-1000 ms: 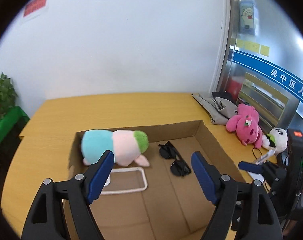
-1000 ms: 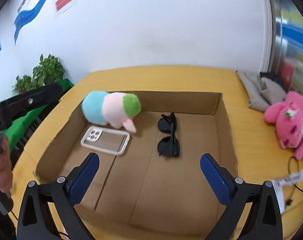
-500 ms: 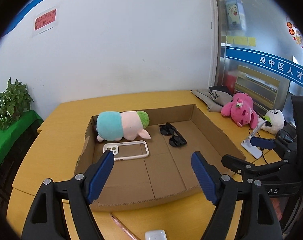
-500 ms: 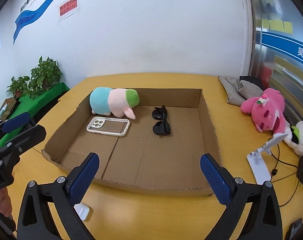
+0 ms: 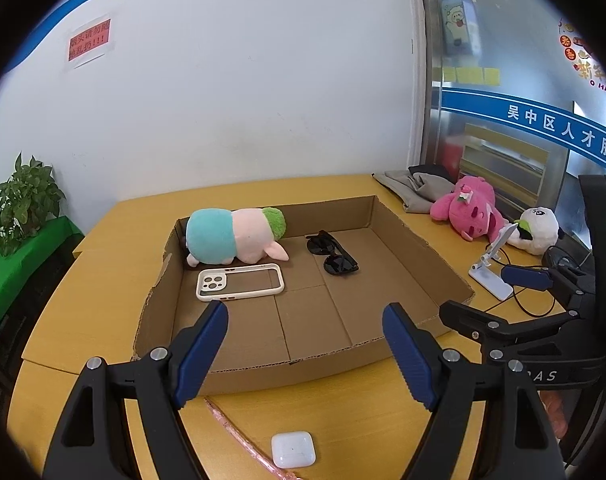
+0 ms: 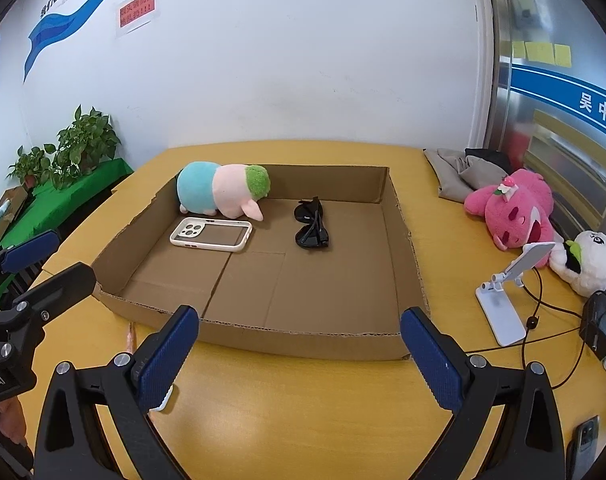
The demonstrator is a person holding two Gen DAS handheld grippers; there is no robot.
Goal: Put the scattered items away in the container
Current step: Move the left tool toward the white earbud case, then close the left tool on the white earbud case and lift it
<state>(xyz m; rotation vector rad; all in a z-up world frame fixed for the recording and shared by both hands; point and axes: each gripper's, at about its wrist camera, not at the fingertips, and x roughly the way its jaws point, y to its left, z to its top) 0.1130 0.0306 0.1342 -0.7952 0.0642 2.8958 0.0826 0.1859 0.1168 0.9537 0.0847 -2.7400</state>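
Blue banner on the glass partition (image 5: 559,128) reads "吴中区人才服", cut off at the frame edge. Red wall notice (image 5: 89,42) is too blurred to read. Right gripper's black body shows "AS" in the left wrist view; left gripper's body shows "bot.AI" in the right wrist view. Yellow sticky notes (image 6: 541,53) on the glass are blank as far as I can tell.

Container is a shallow corrugated cardboard tray (image 5: 421,252) with low walls and rough-cut perforated edges, sitting on a yellow wood-look table (image 5: 103,248). Inside: soft pastel plush (image 5: 233,236) (teal, pink, green fuzzy end) lying on its side at the far left corner; clear phone case (image 5: 240,282) with cream rim, flat, just in front of the plush; glossy black sunglasses (image 5: 332,258), folded, mid-tray near the far wall.

Still outside on the table, in front of the tray's near wall: white rounded earbud case (image 5: 293,449), smooth plastic, and a thin pink pen-like stick (image 5: 239,434) lying diagonally just beside it.

Off to the right: fuzzy pink plush (image 6: 513,210), panda plush (image 6: 587,262), white folding phone stand (image 6: 503,304), grey folded cloth (image 6: 459,174).

Left gripper (image 5: 305,354): blue ribbed pads wide apart, nothing between them, above the table by the near wall. Right gripper (image 6: 299,358): pads also wide apart, empty, touching nothing.
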